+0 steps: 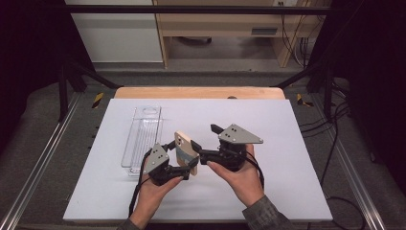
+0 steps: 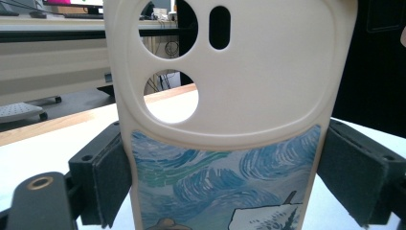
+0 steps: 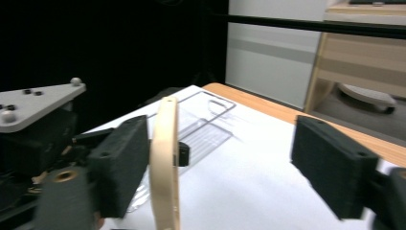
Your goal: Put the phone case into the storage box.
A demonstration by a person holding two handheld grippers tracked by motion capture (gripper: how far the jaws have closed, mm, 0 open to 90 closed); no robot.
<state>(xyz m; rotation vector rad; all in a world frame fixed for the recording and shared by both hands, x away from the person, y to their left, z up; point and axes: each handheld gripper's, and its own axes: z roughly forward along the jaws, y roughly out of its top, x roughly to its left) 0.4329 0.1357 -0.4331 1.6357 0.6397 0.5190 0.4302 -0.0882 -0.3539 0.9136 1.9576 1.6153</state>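
Observation:
A cream phone case (image 1: 186,149) with a blue swirled painting on its lower back is held upright above the white board. My left gripper (image 1: 186,164) is shut on its two long edges; in the left gripper view the case (image 2: 239,96) sits between both pads (image 2: 112,182), camera holes uppermost. My right gripper (image 1: 206,141) is open just right of the case. In the right gripper view the case (image 3: 165,158) shows edge-on beside the left pad (image 3: 119,163), and the other jaw stands far off.
A clear plastic tray (image 1: 142,139) lies on the white board (image 1: 287,167) left of the grippers, also seen behind the case (image 3: 201,124). The wooden table edge (image 1: 201,92) runs along the back. Dark frame bars stand on both sides.

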